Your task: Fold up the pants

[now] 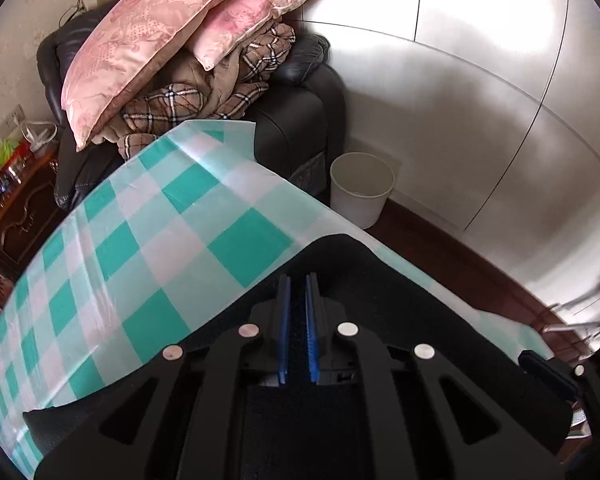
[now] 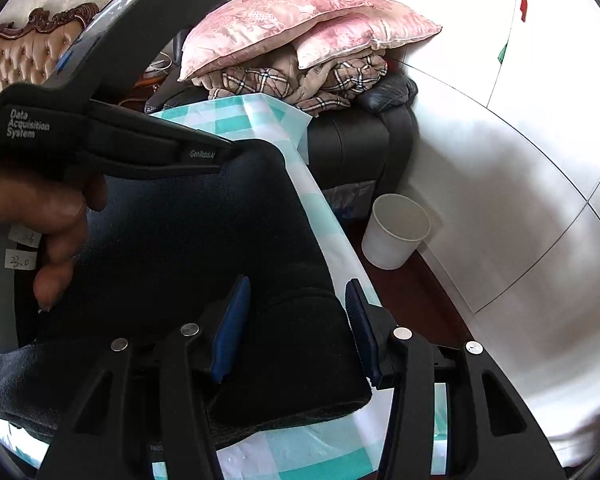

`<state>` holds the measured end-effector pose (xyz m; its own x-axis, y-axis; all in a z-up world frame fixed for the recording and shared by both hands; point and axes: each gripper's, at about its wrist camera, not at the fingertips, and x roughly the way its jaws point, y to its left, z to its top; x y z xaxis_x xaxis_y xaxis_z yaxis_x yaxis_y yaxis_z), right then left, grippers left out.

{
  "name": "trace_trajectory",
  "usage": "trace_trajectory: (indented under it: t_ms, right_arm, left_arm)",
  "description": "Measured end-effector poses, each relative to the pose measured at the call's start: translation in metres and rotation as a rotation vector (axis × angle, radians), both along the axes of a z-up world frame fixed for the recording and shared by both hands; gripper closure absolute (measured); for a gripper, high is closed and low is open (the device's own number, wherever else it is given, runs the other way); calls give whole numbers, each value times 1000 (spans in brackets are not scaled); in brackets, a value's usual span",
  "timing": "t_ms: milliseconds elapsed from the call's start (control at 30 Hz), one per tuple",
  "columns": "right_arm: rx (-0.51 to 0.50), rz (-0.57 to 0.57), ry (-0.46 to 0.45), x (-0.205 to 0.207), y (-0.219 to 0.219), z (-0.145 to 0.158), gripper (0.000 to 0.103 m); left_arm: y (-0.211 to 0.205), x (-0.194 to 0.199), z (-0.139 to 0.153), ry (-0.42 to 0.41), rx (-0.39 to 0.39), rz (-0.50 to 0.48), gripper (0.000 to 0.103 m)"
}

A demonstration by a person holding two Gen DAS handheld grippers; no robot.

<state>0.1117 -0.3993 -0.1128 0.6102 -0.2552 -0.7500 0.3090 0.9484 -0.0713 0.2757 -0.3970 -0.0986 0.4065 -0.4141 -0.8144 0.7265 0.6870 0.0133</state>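
Clamping pants (image 1: 400,280) in left gripper (image 1: 299,280); right gripper (image 2: 300,292) spread wide at tabletop (image 1: 172,216) edge: fold may slide off.

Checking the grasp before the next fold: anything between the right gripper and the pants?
Nothing visible. The right gripper sits open with its blue pads either side of the dark pants' folded edge on the checked tablecloth. The left gripper is already shut on the pants.

Dark navy pants (image 2: 188,240) — folded thick, edges doubled — lie on the checked cloth (image 2: 300,456).
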Motion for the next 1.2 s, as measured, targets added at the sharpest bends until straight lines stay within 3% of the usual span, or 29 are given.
trace_trajectory:
  t_ms: [67,200,333,400,467,567,700,800,833,867,933,1067,1200]
  right_arm:
    - [2,0,1,-2,2,1,58]
    - [18,-1,-5,-5,2,0,58]
    - [15,-5,-8,-5,3,-1,58]
    - [14,-4,-8,-5,3,-1,58]
    - [16,-1,-9,-5,3,-1,58]
    - [11,-4,-12,-6,4,-1,57]
    - [-3,-9,-8,-5,7,0,57]
    - [-7,-14,-8,-5,8,0,56]
    - [-12,-15,-7,-5,8,0,56]
    - [-15,-16,-6,-5,9,0,56]
    - [-19,-15,-5,-5,9,0,56]
    - [-18,-13,-5,-5,8,-1,55]
    - [-21,-12,-7,-5,8,-1,55]
  left_arm:
    - [16,3,8,48,-90,21,94]
    - [59,-25,26,78,-141,65,94]
    - [106,-78,18,68,-157,93,94]
    - [128,-125,4,48,-143,73,94]
    - [143,-162,2,-39,-141,60,93]
    - [166,-191,-1,-75,-118,66,90]
    - [192,-204,0,-55,-154,97,89]
    - [206,-207,6,-92,-180,144,75]
    - [208,-206,6,-102,-169,159,66]
    - [209,-204,3,-93,-156,166,64]
    - [211,-202,-5,-48,-150,164,64]
    - [212,-212,-7,-62,-128,147,64]
    - [220,-202,8,-33,-182,169,65]
